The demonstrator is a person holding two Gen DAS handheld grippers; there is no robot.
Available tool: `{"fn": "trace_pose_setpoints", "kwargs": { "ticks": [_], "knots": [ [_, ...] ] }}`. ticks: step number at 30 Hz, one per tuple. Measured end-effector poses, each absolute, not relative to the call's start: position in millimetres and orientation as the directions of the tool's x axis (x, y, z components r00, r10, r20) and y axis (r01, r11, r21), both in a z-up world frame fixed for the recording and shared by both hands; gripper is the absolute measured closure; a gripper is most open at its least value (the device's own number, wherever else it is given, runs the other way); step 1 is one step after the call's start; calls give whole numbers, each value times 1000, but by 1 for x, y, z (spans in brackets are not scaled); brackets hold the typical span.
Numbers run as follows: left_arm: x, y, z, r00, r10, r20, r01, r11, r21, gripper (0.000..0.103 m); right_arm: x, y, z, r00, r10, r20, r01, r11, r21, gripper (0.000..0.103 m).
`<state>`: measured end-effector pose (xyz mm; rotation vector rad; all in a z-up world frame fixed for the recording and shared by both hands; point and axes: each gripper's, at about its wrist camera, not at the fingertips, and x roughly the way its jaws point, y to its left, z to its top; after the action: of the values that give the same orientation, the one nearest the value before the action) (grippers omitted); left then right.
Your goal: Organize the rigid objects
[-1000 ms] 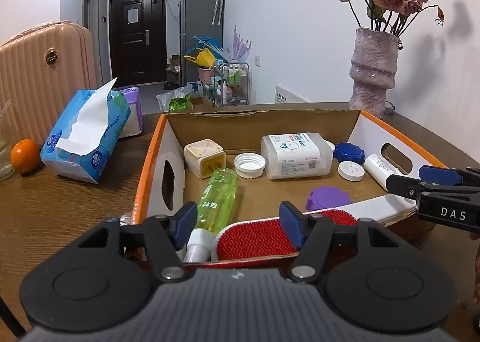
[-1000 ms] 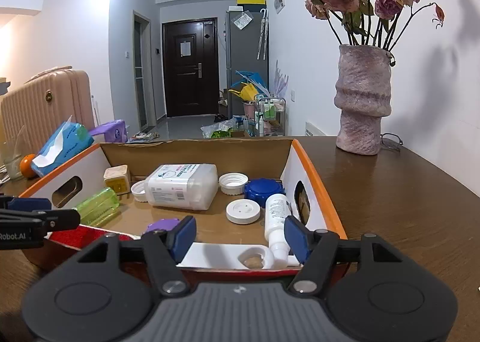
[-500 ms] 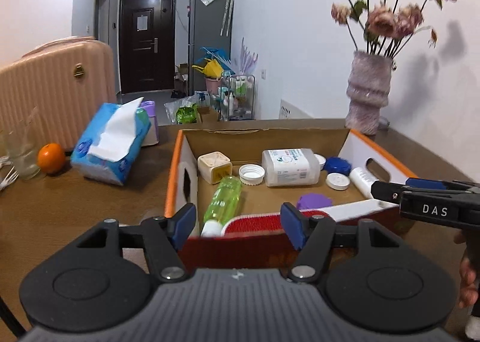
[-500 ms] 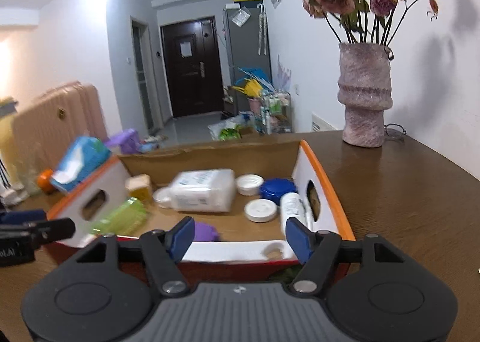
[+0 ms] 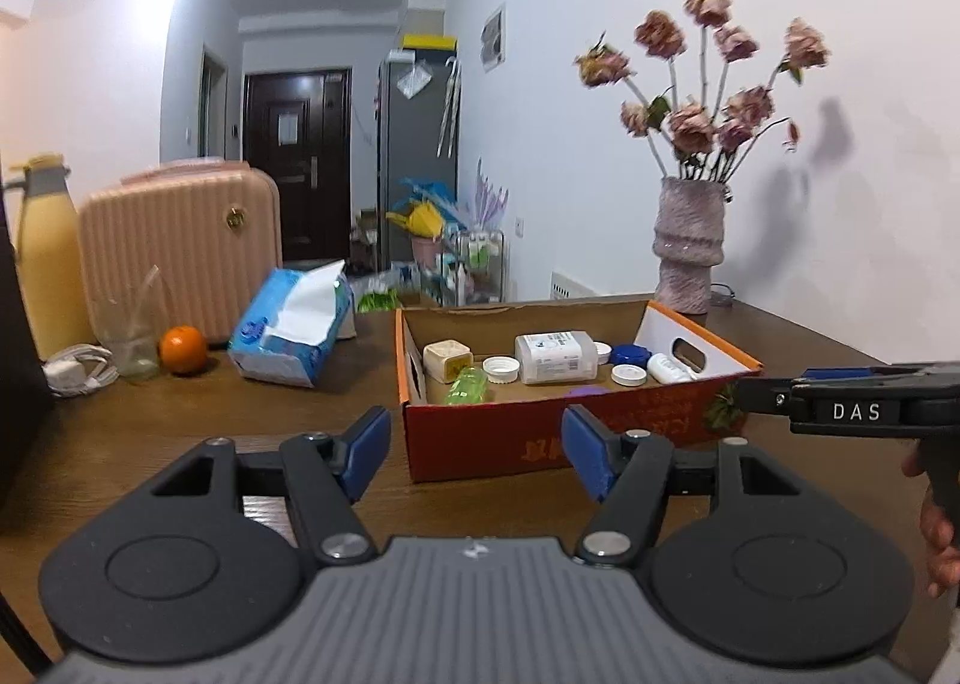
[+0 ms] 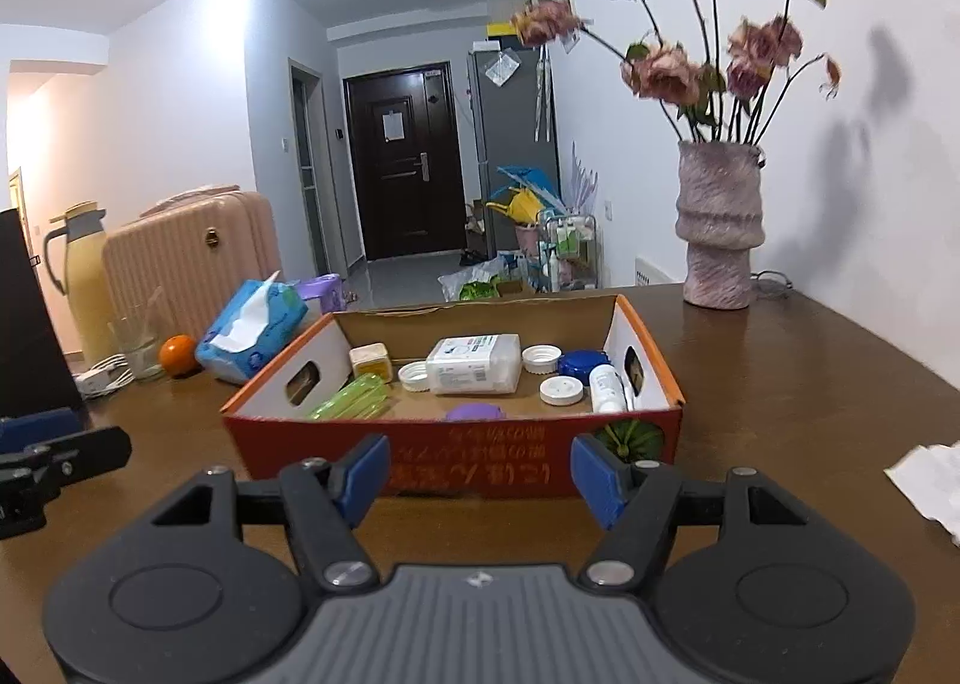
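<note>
A red cardboard box (image 5: pixel 510 435) (image 6: pixel 468 447) with white inner walls stands on the brown table. Inside lie a white bottle (image 5: pixel 555 357) (image 6: pixel 474 366), a green bottle (image 5: pixel 465 387) (image 6: pixel 351 399), a cream square jar (image 5: pixel 447 357) (image 6: pixel 371 361), white caps (image 5: pixel 501 369), a blue cap (image 6: pixel 582 363), a white tube (image 6: pixel 606 387) and a purple piece (image 6: pixel 474 413). My left gripper (image 5: pixel 477 453) is open and empty, short of the box's front wall. My right gripper (image 6: pixel 480 474) is likewise open and empty in front of the box. Each gripper shows at the edge of the other's view.
Left of the box lie a blue tissue pack (image 5: pixel 288 336), an orange (image 5: pixel 183 349), a glass (image 5: pixel 129 345) and a white cable (image 5: pixel 78 369). A pink suitcase (image 5: pixel 180 252) and a yellow flask (image 5: pixel 48 264) stand behind. A vase of flowers (image 6: pixel 720 240) is at the back right, a white paper (image 6: pixel 924 480) at the right.
Both grippers have drawn back from the box and risen. The box's whole front wall now shows, and the red brush at its near end is hidden behind it.
</note>
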<state>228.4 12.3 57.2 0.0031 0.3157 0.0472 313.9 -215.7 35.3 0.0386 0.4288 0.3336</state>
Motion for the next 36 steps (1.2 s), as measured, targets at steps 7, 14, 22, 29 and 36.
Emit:
{"fn": "trace_pose_setpoints", "kwargs": {
  "ticks": [7, 14, 22, 29, 36],
  "knots": [
    [148, 5, 51, 960, 2, -281, 2, 1000, 15, 36, 222, -225, 40, 883, 317, -347, -307, 948, 87, 36],
    [49, 8, 25, 977, 32, -210, -43, 998, -48, 0, 103, -228, 43, 905, 362, -223, -363, 931, 38, 0],
    [10, -9, 5, 976, 70, -205, -66, 997, 27, 0, 39, -212, 25, 929, 342, -145, -364, 914, -180, 0],
    [1, 6, 0, 972, 81, -220, -86, 996, -14, 0, 30, -210, 20, 930, 337, -145, -355, 928, -117, 0],
    [-3, 5, 4, 980, 91, -178, -94, 996, -8, 0, 26, -215, 18, 941, 315, -122, -327, 941, -92, 0]
  ]
}}
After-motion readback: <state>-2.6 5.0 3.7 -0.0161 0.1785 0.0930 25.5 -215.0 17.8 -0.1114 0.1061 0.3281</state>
